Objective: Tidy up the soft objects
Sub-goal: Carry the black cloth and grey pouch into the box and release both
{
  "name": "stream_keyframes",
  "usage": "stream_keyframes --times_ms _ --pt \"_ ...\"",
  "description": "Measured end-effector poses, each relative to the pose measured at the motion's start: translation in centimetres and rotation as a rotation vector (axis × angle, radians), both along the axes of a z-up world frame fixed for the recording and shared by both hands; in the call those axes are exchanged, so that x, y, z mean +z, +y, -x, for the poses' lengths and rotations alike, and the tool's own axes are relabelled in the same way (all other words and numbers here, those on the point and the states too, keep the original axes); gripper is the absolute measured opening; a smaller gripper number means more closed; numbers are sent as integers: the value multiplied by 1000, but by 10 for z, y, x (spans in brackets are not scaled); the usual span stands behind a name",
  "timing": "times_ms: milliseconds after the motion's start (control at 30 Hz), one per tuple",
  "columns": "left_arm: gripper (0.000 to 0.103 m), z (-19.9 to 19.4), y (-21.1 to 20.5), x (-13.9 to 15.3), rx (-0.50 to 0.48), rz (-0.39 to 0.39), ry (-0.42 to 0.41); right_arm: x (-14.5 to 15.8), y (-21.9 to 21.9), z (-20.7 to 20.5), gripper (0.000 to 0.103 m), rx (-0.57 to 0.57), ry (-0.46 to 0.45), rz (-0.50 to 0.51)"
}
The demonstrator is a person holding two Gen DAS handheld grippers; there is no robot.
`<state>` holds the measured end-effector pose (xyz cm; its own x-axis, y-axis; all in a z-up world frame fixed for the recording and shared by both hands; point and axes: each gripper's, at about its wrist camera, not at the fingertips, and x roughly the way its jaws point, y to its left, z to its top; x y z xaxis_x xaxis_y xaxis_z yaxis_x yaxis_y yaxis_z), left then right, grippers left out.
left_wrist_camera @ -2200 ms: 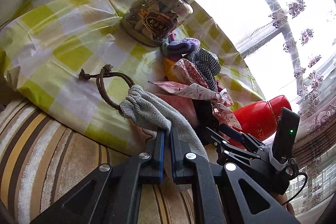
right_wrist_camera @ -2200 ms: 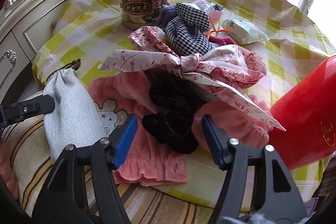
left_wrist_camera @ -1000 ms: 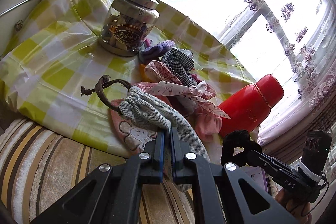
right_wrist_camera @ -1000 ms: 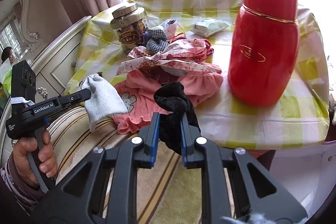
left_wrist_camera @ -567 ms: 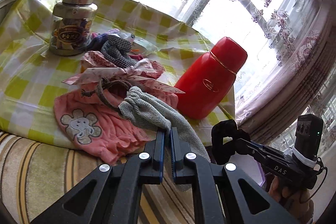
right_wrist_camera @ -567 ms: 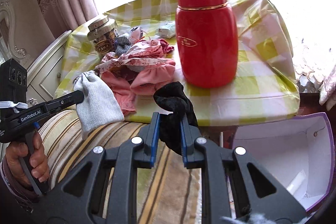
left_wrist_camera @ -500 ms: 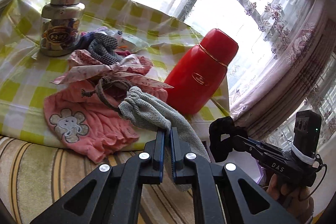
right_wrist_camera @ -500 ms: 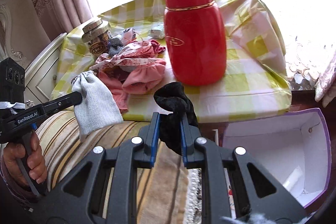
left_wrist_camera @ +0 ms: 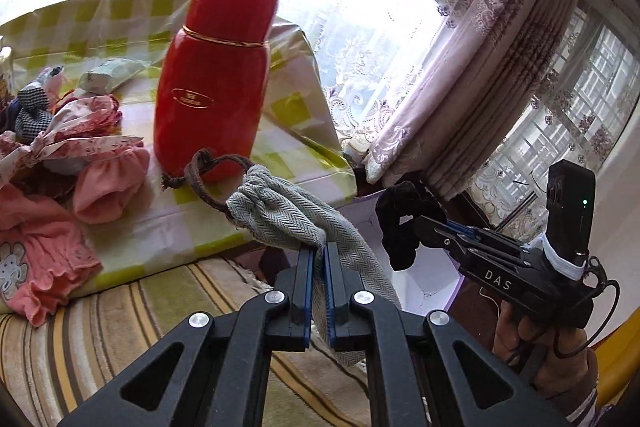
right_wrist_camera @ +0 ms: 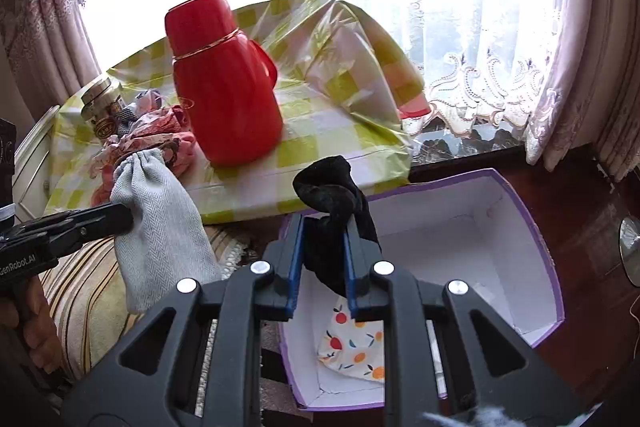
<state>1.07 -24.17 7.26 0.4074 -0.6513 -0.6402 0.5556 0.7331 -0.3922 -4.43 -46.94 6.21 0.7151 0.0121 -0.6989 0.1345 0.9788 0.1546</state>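
My left gripper [left_wrist_camera: 318, 255] is shut on a grey herringbone drawstring pouch [left_wrist_camera: 280, 219]; the pouch also shows at the left of the right wrist view [right_wrist_camera: 160, 227]. My right gripper [right_wrist_camera: 322, 227] is shut on a black velvet scrunchie [right_wrist_camera: 332, 195] and holds it over the near edge of an open purple-rimmed white box [right_wrist_camera: 520, 227]. The scrunchie also shows in the left wrist view [left_wrist_camera: 400, 223]. A fruit-print cloth [right_wrist_camera: 352, 343] lies inside the box. Pink and floral cloths [left_wrist_camera: 80, 163] lie piled on the table.
A tall red thermos [left_wrist_camera: 212, 79] stands on the yellow-checked tablecloth [left_wrist_camera: 280, 155]. A glass jar [right_wrist_camera: 102, 107] stands at the far left. A striped cushion [left_wrist_camera: 120, 315] lies below the table edge. Lace curtains and a window sill are behind.
Both grippers have swung right, away from the cloth pile, with the pouch and scrunchie held. The open box has come under the right gripper.
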Motion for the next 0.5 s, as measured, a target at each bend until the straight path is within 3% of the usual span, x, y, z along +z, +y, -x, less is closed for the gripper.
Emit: stream_keyframes --times_ms 200,267,400,500 --pt "5 14 -37 7 -87 0 -9 6 -35 16 23 -109 -19 35" --pt "10 17 -49 7 -121 1 5 7 -46 20 26 -144 -18 39" --pt "40 20 -65 4 -158 -22 18 7 -61 26 66 -211 -18 47" --pt "51 22 -62 2 -150 -30 11 7 -65 28 69 -220 -22 42"
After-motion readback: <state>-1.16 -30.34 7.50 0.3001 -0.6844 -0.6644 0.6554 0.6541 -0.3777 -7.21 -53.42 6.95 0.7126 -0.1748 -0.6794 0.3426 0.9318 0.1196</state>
